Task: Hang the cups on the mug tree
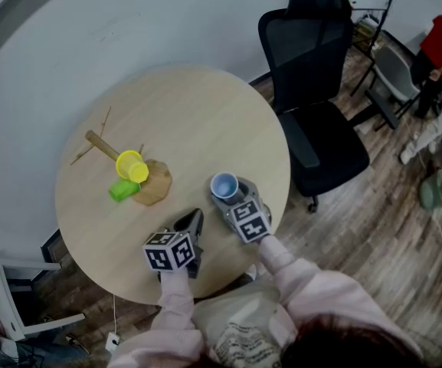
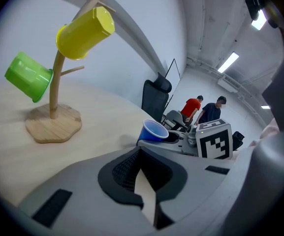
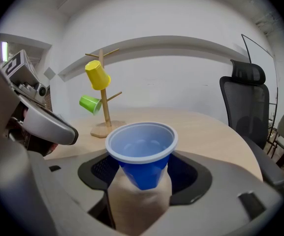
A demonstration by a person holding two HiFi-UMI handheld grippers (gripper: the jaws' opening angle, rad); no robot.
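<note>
- The mug tree (image 1: 98, 142) is seen upright at the left of the counter (image 1: 205, 113); two cups are already hung: the yellow cup (image 1: 131, 165) on an upper branch, the green cup (image 1: 122, 189) on a lower one.
- One cup is left: the blue cup (image 1: 224, 185), mouth up, at the near right of the counter, well apart from the tree.
- The right tongs (image 3: 142, 181) are clamped on the blue cup's lower body; the grasp is judged made, the carry to the tree not yet begun.
- The left tongs (image 1: 196, 217) are closed on nothing; they are held just left of the right tongs.
- Bare branches are seen on the tree; progress is judged as two cups of three.
</note>
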